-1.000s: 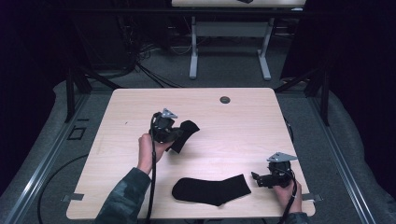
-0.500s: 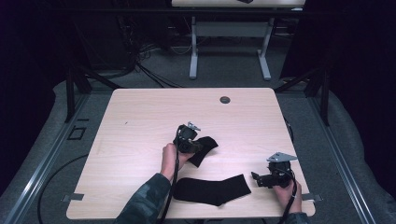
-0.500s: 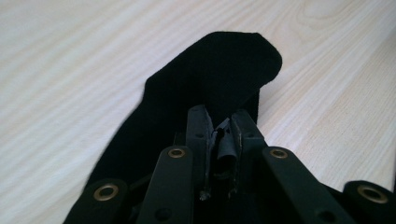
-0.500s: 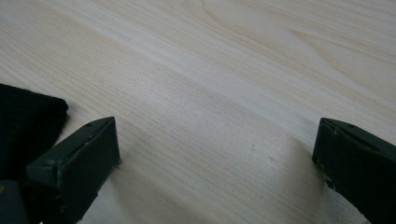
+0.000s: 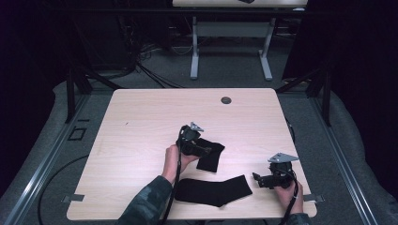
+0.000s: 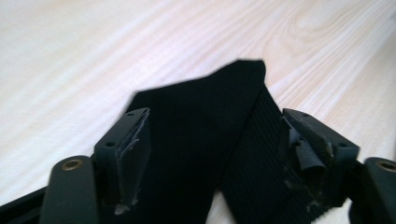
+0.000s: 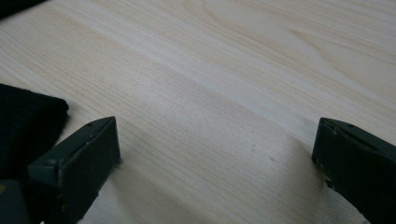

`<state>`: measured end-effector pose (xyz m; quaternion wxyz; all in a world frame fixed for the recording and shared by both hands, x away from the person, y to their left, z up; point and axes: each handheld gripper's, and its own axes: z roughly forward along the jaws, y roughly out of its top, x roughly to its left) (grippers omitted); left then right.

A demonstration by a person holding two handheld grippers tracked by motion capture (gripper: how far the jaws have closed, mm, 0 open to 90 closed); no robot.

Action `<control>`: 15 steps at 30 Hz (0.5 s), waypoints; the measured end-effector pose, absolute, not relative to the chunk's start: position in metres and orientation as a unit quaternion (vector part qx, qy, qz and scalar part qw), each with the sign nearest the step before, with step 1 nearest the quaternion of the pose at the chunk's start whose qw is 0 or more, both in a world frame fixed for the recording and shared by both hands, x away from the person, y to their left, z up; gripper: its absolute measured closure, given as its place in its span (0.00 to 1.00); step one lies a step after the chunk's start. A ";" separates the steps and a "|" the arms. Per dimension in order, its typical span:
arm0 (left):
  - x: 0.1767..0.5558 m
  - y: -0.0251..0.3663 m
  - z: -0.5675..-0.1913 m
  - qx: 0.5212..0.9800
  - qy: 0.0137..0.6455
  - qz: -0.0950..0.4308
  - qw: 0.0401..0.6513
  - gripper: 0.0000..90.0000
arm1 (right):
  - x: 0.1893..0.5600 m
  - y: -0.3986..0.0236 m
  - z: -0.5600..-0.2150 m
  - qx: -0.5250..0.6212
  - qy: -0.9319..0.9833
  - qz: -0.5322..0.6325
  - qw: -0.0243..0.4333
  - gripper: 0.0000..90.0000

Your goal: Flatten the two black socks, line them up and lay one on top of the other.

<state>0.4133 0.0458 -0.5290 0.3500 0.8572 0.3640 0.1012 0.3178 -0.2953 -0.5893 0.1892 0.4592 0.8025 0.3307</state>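
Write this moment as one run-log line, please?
left gripper: jaws just opening, folded black sock between them, released on table | right gripper: open, holding nothing | flat black sock: lying near table's front edge

Folded black sock (image 6: 201, 154): near end cut off by the bottom edge of the left gripper view, between the fingers (image 6: 130, 154). Flat black sock (image 7: 23, 126): beside the left-hand finger (image 7: 88, 158) in the right gripper view, mostly cut off. Small dark disc (image 5: 226, 100), far tabletop (image 5: 141, 122): too small to identify.
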 end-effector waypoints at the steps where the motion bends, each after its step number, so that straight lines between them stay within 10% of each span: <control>1: 0.411 0.057 -0.523 0.857 0.359 0.112 0.352 0.23 | 0.318 -0.296 -0.589 0.459 0.804 0.331 0.186 0.03; 15: 0.402 0.091 -0.528 0.880 0.336 0.120 0.313 0.23 | 0.318 -0.272 -0.554 0.447 0.805 0.355 0.162 0.15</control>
